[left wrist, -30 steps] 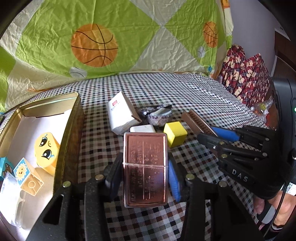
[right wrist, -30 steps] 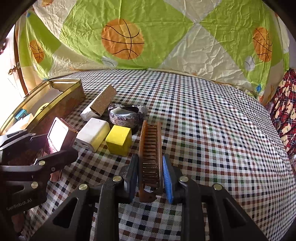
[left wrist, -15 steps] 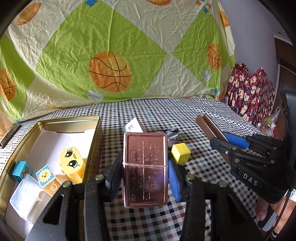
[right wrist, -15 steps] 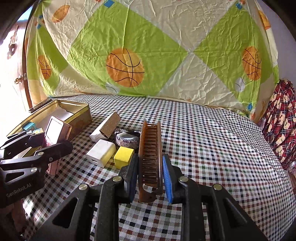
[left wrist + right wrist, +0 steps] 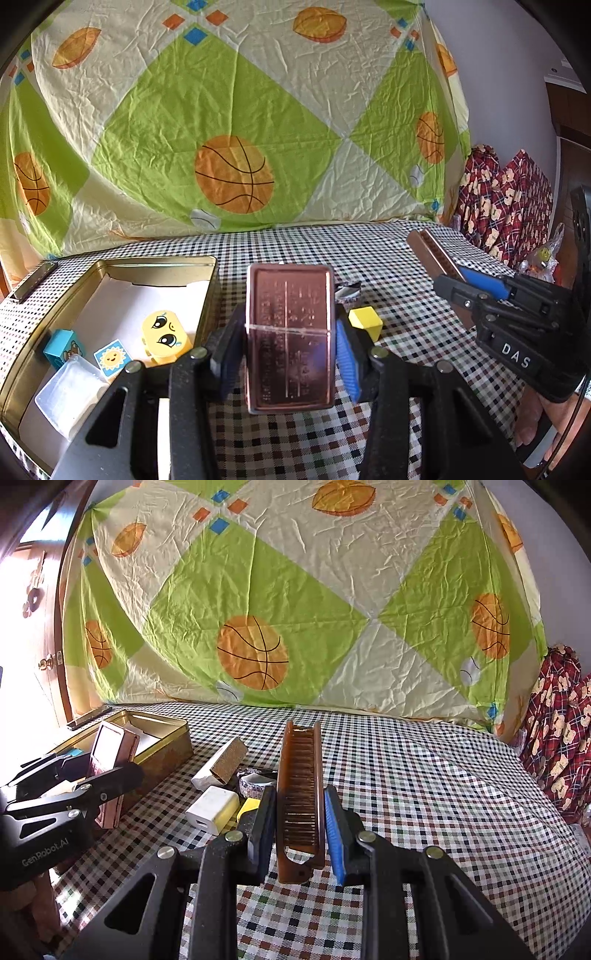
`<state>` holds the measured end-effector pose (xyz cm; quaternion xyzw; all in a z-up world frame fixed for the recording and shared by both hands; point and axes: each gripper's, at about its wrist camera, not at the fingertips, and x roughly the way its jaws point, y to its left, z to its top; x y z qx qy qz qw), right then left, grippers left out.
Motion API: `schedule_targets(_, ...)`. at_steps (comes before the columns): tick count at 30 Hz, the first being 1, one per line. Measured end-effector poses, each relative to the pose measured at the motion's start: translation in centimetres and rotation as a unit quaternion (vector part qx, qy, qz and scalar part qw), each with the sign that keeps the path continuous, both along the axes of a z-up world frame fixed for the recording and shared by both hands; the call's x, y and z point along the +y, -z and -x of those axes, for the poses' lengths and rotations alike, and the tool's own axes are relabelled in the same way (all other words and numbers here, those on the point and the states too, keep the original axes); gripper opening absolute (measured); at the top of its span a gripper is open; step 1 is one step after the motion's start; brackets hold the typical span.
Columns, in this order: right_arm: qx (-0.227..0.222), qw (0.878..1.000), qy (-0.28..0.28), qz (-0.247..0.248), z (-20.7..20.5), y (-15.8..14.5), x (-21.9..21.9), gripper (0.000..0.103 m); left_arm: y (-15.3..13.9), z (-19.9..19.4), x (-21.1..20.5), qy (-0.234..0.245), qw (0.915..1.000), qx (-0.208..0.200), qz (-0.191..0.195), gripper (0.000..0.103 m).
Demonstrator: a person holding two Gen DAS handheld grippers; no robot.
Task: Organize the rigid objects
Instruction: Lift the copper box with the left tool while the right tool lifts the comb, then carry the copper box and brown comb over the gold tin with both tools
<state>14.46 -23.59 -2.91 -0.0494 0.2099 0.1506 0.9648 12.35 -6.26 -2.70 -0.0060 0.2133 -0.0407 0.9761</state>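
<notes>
My left gripper (image 5: 290, 332) is shut on a shiny copper-coloured flat case (image 5: 290, 336), held upright above the checked cloth just right of the gold tin (image 5: 207, 295). The tin holds a yellow face block (image 5: 164, 334), a sun block (image 5: 110, 356), a blue block (image 5: 61, 345) and a clear plastic box (image 5: 70, 397). My right gripper (image 5: 299, 812) is shut on a brown folding comb (image 5: 300, 794), lifted off the cloth. In the right wrist view the left gripper (image 5: 74, 775) with the case (image 5: 110, 760) hangs beside the tin (image 5: 166, 746). On the cloth lie a white charger (image 5: 212, 808), a yellow cube (image 5: 365, 321), a tape roll (image 5: 253, 782) and a white carton (image 5: 221, 762).
The checked cloth (image 5: 424, 794) stretches open to the right of the objects. A green and cream basketball sheet (image 5: 236, 129) hangs behind. A dark bar (image 5: 31, 284) lies at the far left edge. Red patterned fabric (image 5: 506, 206) sits at the far right.
Both grippers have risen and tilted up with the case and the comb still held. The left one has drawn closer to the tin; more of the hanging sheet shows.
</notes>
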Motion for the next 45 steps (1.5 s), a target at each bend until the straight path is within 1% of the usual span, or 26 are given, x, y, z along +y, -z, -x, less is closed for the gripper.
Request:
schedule_targets(16, -0.055, 0.998, 0.001, -0.021, 1.9, -0.7, -0.6, 0.027, -0.5, 1.4, 0.1, -0.015, 0.9991, -0.039, -0.002, 0.044)
schedule_targets(32, -0.088, 0.995, -0.001, -0.037, 3.1, -1.2, -1.2, 0.027, -0.9, 2.4, 0.3, -0.029, 0.9973, -0.067, -0.001, 0.044)
schedule_targets(45, -0.129, 0.991, 0.000, -0.046, 4.7, -1.6, -1.5, 0.027, -1.3, 3.9, 0.7, -0.046, 0.9933, -0.107, 0.001, 0.044)
